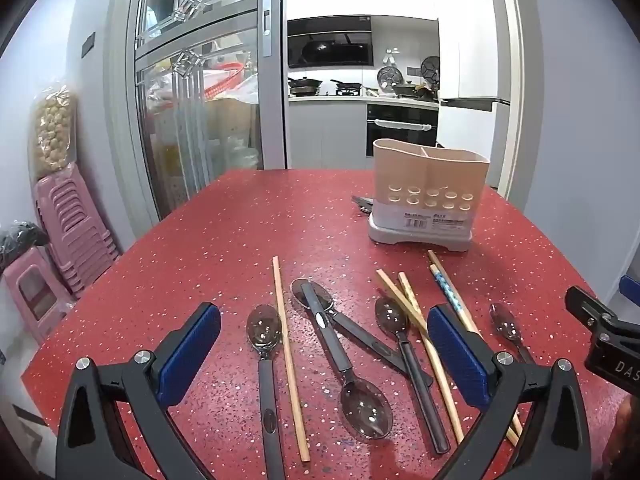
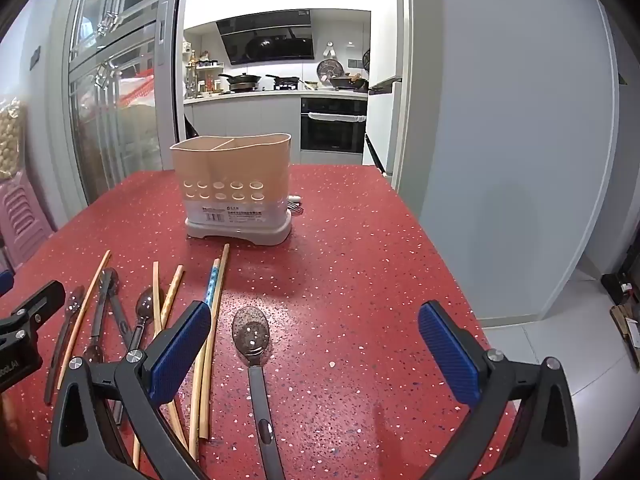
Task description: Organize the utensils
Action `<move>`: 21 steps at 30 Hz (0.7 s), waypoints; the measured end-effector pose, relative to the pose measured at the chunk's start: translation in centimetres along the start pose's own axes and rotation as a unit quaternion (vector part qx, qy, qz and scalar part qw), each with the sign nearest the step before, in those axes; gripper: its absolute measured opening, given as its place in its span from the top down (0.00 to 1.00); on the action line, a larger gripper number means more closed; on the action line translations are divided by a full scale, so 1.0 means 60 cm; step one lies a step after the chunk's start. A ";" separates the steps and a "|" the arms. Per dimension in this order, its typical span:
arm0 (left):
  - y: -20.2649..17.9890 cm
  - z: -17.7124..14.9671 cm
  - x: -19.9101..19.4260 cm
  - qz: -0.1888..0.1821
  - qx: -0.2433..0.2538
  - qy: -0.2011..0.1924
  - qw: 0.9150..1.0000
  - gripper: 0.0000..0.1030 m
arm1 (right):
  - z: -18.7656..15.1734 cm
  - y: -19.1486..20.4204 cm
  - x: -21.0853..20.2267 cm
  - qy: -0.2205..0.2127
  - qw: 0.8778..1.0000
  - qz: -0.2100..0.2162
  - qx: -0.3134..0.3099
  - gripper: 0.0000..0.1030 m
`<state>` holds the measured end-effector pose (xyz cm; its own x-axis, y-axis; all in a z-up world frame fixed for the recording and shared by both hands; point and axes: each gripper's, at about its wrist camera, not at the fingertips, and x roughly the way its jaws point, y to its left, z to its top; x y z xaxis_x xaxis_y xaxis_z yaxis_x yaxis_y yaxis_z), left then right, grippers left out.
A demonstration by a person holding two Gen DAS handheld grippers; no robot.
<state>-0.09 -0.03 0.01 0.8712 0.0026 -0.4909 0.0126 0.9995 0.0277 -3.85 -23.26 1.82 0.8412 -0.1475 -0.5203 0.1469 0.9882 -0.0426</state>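
Left gripper (image 1: 324,344): I hold it wide apart, gripping nothing, above the near pile of cutlery.
Right gripper (image 2: 315,338): I hold it wide apart, gripping nothing, over the lone spoon (image 2: 253,340) at the right of the spread.
Table (image 1: 200,248): red speckled top, carrying everything listed.
Holder (image 1: 430,190): beige, divided, perforated front, grey base; upright at the far right, apart from the cutlery.
Spoons (image 1: 366,406): dark-handled, lying flat near me; two cross each other in the middle.
Chopsticks (image 1: 289,356): one alone at the left beside a spoon; several more fanned at the right, one of them blue-patterned (image 1: 448,292).
Behind holder: some small metal items, too hidden to identify.
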 end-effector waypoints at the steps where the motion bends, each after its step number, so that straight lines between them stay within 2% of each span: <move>1: -0.001 -0.001 -0.002 -0.004 0.001 0.000 1.000 0.00 | -0.001 0.000 -0.001 -0.005 1.000 -0.001 -0.002 0.00; 9: -0.002 0.008 -0.012 -0.025 -0.001 0.010 1.000 0.00 | 0.001 -0.004 -0.003 0.002 1.000 0.000 0.003 0.00; 12: 0.006 0.011 0.012 -0.020 -0.009 0.016 1.000 0.00 | 0.002 -0.003 -0.005 0.001 1.000 -0.003 0.003 0.00; 14: -0.001 -0.003 -0.005 -0.020 -0.006 0.007 1.000 0.00 | 0.000 -0.005 -0.007 0.000 1.000 -0.003 0.002 0.00; 21: 0.000 -0.004 -0.002 -0.021 -0.010 0.008 1.000 0.00 | -0.001 -0.004 -0.002 0.005 1.000 -0.001 0.004 0.00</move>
<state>-0.35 -0.03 -0.15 0.8616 -0.0400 -0.5059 0.0401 0.9991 -0.0108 -4.03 -23.49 1.85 0.8359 -0.1492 -0.5283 0.1524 0.9876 -0.0378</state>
